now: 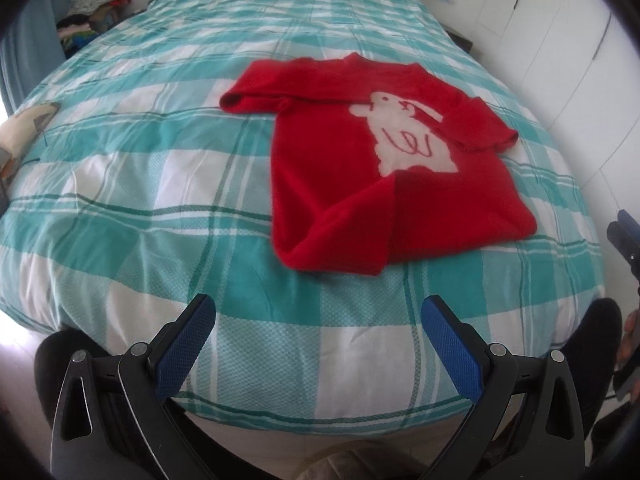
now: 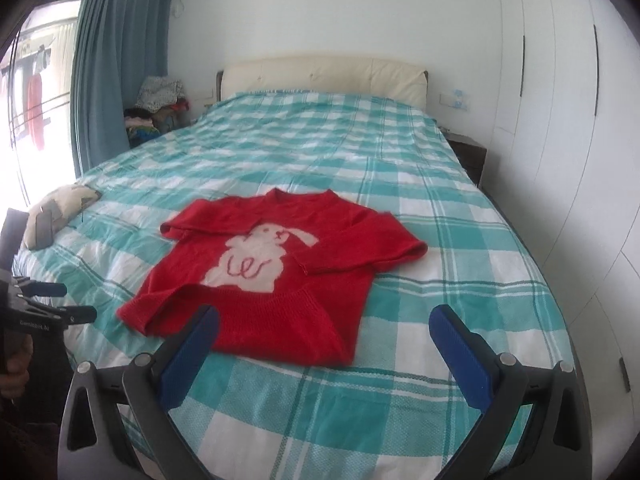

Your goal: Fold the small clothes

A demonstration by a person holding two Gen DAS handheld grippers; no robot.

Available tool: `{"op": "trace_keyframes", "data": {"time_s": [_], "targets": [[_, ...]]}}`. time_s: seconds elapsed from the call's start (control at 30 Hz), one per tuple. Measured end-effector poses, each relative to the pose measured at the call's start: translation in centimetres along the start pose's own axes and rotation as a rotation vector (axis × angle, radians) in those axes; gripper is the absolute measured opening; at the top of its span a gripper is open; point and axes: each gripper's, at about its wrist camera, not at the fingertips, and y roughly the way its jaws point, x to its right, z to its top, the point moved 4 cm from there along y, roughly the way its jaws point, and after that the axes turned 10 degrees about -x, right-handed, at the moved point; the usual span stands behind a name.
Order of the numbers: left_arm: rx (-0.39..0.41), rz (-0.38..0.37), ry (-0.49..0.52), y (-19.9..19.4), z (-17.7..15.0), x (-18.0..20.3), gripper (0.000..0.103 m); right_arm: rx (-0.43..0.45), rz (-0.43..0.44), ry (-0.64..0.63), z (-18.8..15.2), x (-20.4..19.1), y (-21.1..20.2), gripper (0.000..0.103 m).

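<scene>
A small red sweater (image 1: 332, 184) (image 2: 280, 280) with a white rabbit on its front lies flat on the teal and white checked bedspread (image 1: 160, 184) (image 2: 420, 320). Both sleeves are folded in across the body, and the lower left hem corner is turned up. My left gripper (image 1: 318, 320) hovers open above the near edge of the bed, short of the sweater's hem, holding nothing. My right gripper (image 2: 324, 328) is open too, with its left blue finger (image 2: 192, 356) over the sweater's near hem. The left gripper (image 2: 60, 304) also shows at the left edge of the right wrist view.
A patterned cushion (image 2: 60, 208) lies on the bed's left side. A pile of clothes (image 2: 156, 112) sits by the blue curtain (image 2: 116, 60). A cream headboard (image 2: 320, 76) is at the far end, and a white wardrobe (image 2: 560, 120) and a dark nightstand (image 2: 468, 152) stand on the right.
</scene>
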Motion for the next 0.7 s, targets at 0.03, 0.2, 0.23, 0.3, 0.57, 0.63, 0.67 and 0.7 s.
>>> {"op": "trace_keyframes", "data": {"time_s": [0.03, 0.2, 0.23, 0.3, 0.57, 0.63, 0.67, 0.7], "targets": [[-0.002, -0.026, 0.004, 0.6, -0.2, 0.1, 0.103, -0.019, 0.017, 0.017, -0.3, 0.6, 0.9, 0.103], [-0.018, -0.104, 0.141, 3.9, 0.8, 2.7, 0.101, -0.141, 0.112, -0.042, 1.4, 1.8, 7.3, 0.103], [-0.023, -0.093, 0.174, 4.6, 1.3, 3.3, 0.093, -0.164, 0.134, -0.074, 2.1, 1.6, 8.8, 0.103], [-0.043, -0.053, 0.234, 6.1, 2.1, 4.1, 0.067, -0.231, 0.183, -0.135, 3.3, 0.8, 12.2, 0.101], [0.006, -0.042, 0.361, 5.5, 2.8, 3.5, 0.010, -0.419, 0.322, -0.234, 3.4, -1.3, 19.0, 0.011], [0.015, -0.099, 0.358, 3.8, 2.2, 2.4, 0.009, -0.365, 0.351, -0.232, 3.2, -1.0, 16.2, 0.011], [0.018, -0.125, 0.357, 2.9, 1.8, 1.8, 0.009, -0.337, 0.376, -0.236, 3.0, -0.9, 14.4, 0.011], [0.016, -0.148, 0.356, 2.0, 1.3, 1.1, 0.009, -0.314, 0.397, -0.242, 2.5, -0.7, 12.4, 0.011]]}}
